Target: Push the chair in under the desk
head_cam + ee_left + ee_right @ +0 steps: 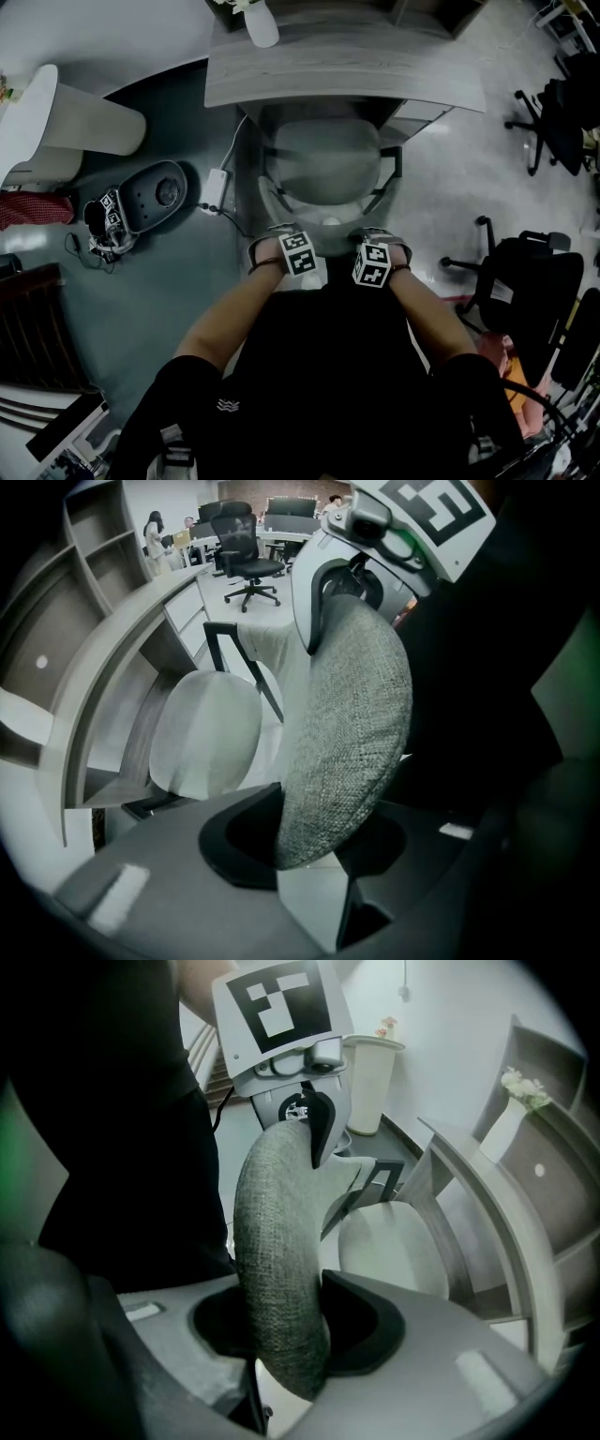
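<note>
Head view: I see my left gripper (270, 246) and right gripper (386, 246) at the chair's (326, 164) 6 o'clock edge. Its seat is partly under the desk (337, 70) at 12 o'clock.

Left gripper view: the jaws are partway closed, clamped on the grey backrest (352, 724).

Right gripper view: the jaws pinch that backrest likewise.

This is an open-plan office. A curved grey wood-grain tabletop (347, 75) stands against built-in grey open shelves (94, 546). On the glossy pale floor (450, 178) stand black swivel chairs on star-shaped castor bases (553, 122). The left gripper view shows a row of further desks with dark screens (291, 508) beyond another such chair, and a person (153, 534) standing near them.
</note>
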`<state>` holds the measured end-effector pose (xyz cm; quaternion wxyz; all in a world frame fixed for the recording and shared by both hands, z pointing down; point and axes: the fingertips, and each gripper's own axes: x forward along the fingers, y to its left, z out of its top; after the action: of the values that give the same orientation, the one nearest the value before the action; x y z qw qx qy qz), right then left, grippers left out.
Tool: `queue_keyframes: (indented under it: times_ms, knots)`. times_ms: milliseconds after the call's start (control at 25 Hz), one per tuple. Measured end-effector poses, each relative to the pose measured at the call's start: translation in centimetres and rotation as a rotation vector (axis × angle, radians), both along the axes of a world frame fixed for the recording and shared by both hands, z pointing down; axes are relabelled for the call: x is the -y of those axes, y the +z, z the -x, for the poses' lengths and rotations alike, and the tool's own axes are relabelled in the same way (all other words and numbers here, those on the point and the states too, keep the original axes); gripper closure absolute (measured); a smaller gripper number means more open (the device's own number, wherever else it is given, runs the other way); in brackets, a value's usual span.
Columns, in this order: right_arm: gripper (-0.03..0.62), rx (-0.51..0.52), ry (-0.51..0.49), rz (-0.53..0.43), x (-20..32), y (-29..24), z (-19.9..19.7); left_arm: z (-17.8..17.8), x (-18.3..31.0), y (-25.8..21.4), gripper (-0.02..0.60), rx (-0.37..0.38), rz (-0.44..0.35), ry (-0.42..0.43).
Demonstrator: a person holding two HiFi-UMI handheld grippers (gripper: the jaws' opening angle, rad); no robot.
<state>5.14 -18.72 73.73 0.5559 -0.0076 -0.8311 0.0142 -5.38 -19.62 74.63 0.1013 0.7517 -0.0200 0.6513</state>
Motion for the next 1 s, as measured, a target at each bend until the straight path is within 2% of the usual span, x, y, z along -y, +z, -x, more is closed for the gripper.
queue_keyframes:
  times_ms: [200, 600, 1000]
  knots:
    - [0.437, -0.010, -0.008, -0.003, 2.2, 0.1, -1.0, -1.0, 1.8, -0.1, 0.442, -0.021, 0.000, -0.028]
    - [0.441, 0.015, -0.004, 0.003, 7.7, 0.8, 0.0, 0.1, 7.7, 0.9, 0.440, 0.011, -0.002, -0.032]
    - [0.444, 0.007, -0.005, 0.005, 12.5, 1.0, 0.4, 0.5, 12.6, 1.1, 0.440, 0.008, -0.012, -0.029]
